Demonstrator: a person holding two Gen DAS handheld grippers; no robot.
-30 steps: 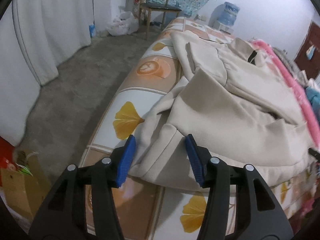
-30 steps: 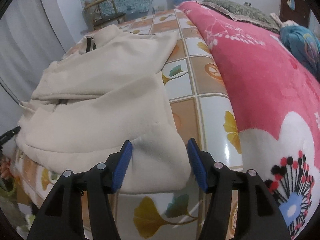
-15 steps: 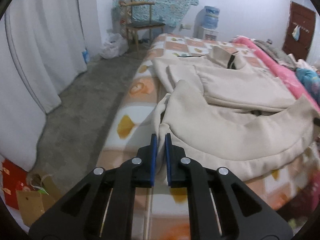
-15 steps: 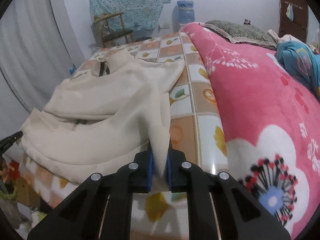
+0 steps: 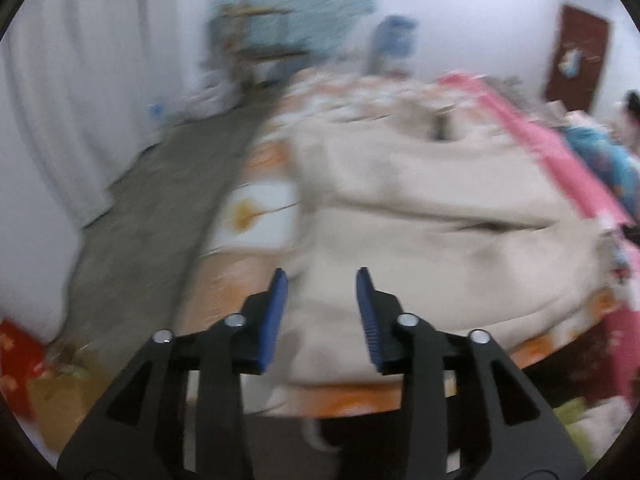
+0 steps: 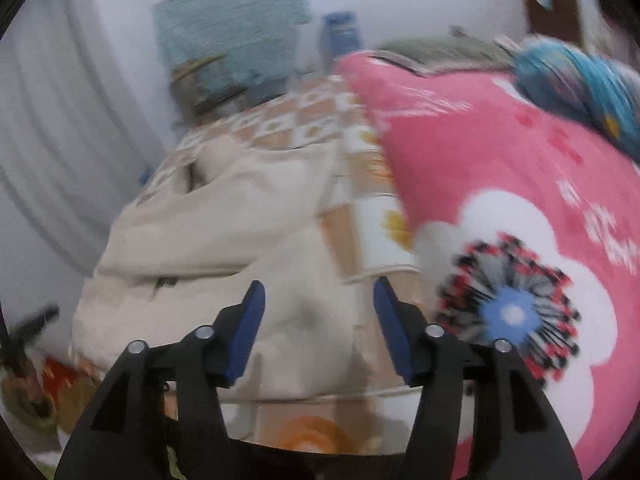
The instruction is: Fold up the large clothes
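Both pics are blurry. Left gripper [image 5: 322, 300] and right gripper [image 6: 318, 314] jaws are opening, gripping nothing; the cream jacket [image 5: 432, 216] lies folded on the bed [image 6: 356, 168].

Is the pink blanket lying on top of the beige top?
No, in the right wrist view the pink blanket lies beside the beige top, with a strip of patterned sheet between them.

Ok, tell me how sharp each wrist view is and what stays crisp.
Left wrist view: heavy motion smear across the beige garment and room; only the left gripper is crisp. Right wrist view: similar smear, pink blanket streaked; right gripper sharp.
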